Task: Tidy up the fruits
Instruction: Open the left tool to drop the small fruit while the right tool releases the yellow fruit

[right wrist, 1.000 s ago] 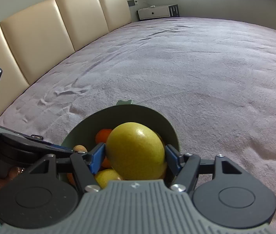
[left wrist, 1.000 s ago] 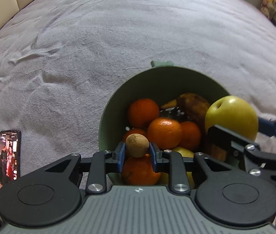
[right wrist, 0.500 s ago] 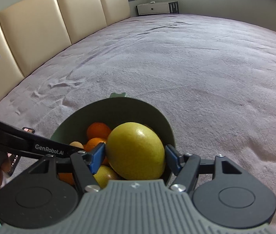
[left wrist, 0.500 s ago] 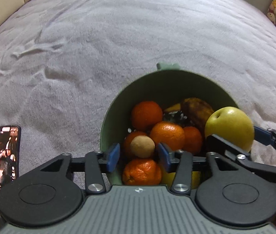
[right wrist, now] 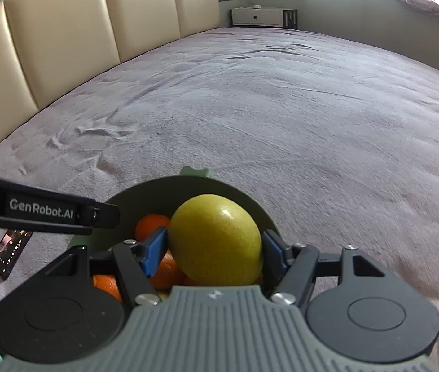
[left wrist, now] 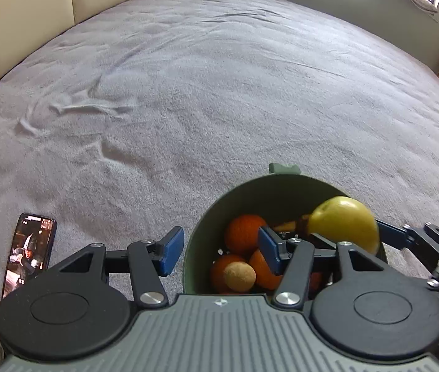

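Left claw (left wrist: pixel 219 249) hangs low over the near rim of the round sage-green plastic bowl (left wrist: pixel 197 248), blue pads spread wide, nothing between them — released. One pad sits outside the bowl's left wall, the other over the fruit. Below it, the small tan, rough-skinned round fruit (left wrist: pixel 239 276) now rests in the bowl against the oranges (left wrist: pixel 244 234); a second ago it was pinched between those pads, half a second ago the pads had just parted around it. The left claw has since drawn back and tipped up, so far more of the grey bed cover (left wrist: pixel 219 93) shows.

Right claw (right wrist: pixel 214 249) comes in level from the right, clenched on the large yellow-green pear-like fruit (right wrist: pixel 216 241), a blue pad pressed to each side. That fruit hangs over the right part of the bowl, above the oranges, and the grip matches the earlier frames.

Seen from the right wrist, the left tool's black arm reads "GenRobot.AI" (right wrist: pixel 41 211) in white letters.

A black smartphone (left wrist: pixel 30 254) lies on the bed cover left of the bowl, screen lit with a picture; its text is too small to read. Cream padded headboard (right wrist: pixel 64 37) behind.
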Action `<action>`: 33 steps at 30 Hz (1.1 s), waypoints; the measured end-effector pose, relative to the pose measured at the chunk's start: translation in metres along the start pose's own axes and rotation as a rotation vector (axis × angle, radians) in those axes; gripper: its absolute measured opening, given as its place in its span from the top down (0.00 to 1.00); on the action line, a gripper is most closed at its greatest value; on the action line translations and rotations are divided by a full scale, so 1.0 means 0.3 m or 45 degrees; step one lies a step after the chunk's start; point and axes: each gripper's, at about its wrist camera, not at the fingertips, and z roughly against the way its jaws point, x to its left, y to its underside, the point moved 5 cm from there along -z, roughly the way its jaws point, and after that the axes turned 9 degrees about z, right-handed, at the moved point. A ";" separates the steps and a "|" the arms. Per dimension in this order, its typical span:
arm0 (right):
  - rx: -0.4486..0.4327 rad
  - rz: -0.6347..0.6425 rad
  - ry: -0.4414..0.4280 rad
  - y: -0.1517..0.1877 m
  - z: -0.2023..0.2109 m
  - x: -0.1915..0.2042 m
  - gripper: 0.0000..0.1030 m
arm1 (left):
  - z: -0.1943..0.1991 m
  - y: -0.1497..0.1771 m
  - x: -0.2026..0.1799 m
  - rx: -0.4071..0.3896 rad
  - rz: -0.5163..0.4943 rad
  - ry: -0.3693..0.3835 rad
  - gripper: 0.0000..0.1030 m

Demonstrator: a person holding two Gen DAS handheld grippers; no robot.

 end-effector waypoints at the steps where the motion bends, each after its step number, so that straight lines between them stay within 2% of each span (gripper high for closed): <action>1: 0.001 0.014 -0.001 -0.009 -0.012 0.006 0.38 | -0.001 -0.001 0.000 0.001 0.006 0.006 0.37; 9: 0.039 0.115 0.012 -0.029 -0.106 0.039 0.38 | -0.025 -0.006 0.020 0.011 0.051 -0.002 0.36; 19: 0.060 0.282 0.035 -0.040 -0.149 0.081 0.37 | -0.018 -0.010 0.024 0.004 0.067 -0.001 0.36; 26: 0.045 0.240 0.024 -0.045 -0.110 0.075 0.37 | -0.003 -0.007 0.012 0.009 0.059 0.012 0.35; 33: 0.009 0.209 0.069 -0.067 -0.007 0.053 0.29 | 0.053 0.000 -0.020 -0.022 0.025 0.064 0.34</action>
